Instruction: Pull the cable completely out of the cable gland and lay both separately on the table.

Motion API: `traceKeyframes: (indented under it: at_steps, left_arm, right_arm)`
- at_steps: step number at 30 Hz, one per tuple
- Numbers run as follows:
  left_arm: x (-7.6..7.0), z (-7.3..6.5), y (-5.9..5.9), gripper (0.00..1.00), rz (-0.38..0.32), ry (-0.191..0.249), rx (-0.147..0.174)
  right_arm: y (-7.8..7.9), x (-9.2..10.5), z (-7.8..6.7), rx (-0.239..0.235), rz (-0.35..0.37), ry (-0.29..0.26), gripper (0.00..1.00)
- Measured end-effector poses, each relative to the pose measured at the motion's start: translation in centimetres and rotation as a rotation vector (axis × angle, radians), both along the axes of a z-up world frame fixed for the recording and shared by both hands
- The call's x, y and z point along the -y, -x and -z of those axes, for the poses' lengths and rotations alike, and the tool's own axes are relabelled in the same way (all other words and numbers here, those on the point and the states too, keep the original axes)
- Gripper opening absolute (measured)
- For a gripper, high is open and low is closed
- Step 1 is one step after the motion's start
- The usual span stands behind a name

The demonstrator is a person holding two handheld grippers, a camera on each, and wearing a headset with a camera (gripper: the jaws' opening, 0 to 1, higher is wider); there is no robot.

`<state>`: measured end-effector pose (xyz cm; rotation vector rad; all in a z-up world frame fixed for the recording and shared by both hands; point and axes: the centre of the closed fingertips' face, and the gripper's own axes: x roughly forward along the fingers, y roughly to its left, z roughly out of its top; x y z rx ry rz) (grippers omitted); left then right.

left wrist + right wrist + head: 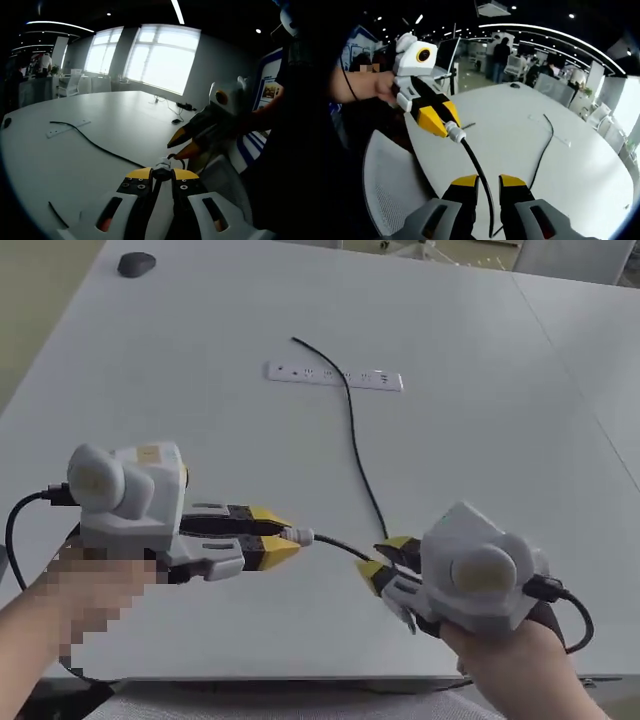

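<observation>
My left gripper [285, 535] [161, 173] is shut on the small white cable gland [300, 536] [162, 164], held a little above the table. In the right gripper view the gland [455, 133] pokes out of the left gripper's yellow tips. A thin black cable [355, 440] [475, 160] leaves the gland and runs between the jaws of my right gripper [386, 556] [489, 181]. Those jaws stand slightly apart, wider than the cable. Beyond them the cable trails across the white table [200, 420] to its free end by the power strip.
A white power strip [335, 376] lies mid-table and a dark mouse [136, 263] at the far left corner. The table's front edge [300, 677] is just below both grippers. A mesh chair [395, 195] stands under the edge. People stand far off.
</observation>
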<state>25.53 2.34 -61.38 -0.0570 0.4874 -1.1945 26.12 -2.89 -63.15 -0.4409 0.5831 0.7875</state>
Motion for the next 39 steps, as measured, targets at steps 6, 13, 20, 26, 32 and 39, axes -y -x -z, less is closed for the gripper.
traceKeyframes:
  at_steps: [6, 13, 20, 26, 32, 39]
  left_arm:
    - [0.0, 0.0, 0.2, 0.15, -0.002, -0.001, -0.001]
    - [0.2, 0.1, 0.3, 0.15, 0.015, -0.013, 0.001]
    - [0.5, 0.2, 0.2, 0.15, 0.024, -0.014, 0.005]
    - [0.7, 0.1, -0.1, 0.15, 0.023, 0.000, 0.001]
    - [0.6, 0.2, -0.2, 0.15, 0.025, -0.005, 0.006]
    - [0.5, 0.2, -0.2, 0.15, 0.028, -0.012, 0.014]
  right_arm:
    - [0.1, -2.4, -0.1, 0.051, -0.114, 0.066, 0.10]
    - [0.4, -4.0, -0.3, 0.099, -0.192, 0.117, 0.05]
    - [0.3, -3.8, -0.2, 0.104, -0.201, 0.136, 0.01]
    - [0.0, -3.3, -0.2, 0.104, -0.169, 0.128, 0.00]
    - [-0.3, -2.6, 0.2, 0.078, -0.138, 0.114, 0.00]
    - [-0.5, -2.3, 0.7, 0.051, -0.097, 0.081, 0.00]
